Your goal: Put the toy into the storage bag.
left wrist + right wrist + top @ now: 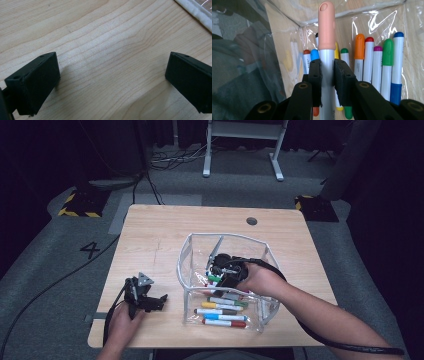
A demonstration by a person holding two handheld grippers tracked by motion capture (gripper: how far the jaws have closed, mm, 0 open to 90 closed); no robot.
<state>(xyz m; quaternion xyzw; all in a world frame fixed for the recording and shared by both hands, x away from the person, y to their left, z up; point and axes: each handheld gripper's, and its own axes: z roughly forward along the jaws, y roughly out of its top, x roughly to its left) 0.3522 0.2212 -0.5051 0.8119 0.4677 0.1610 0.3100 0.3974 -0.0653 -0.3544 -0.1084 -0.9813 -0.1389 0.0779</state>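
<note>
A clear plastic pouch (226,237) stands open on the wooden table (150,235), with several coloured markers (223,312) lying on its bottom. My right gripper (219,270) reaches down inside the pouch. In the right gripper view the right gripper (327,68) is shut on a white marker with a peach cap (326,27), which stands up between the pads above the row of lying markers (377,65). My left gripper (159,300) rests on the table left of the pouch. In its own view the left gripper (112,75) stands open over bare wood.
The pouch's white seam (197,11) runs past the far right of the left gripper. A round cable hole (251,221) sits near the table's far edge. Cables trail off the table at the left and the front right.
</note>
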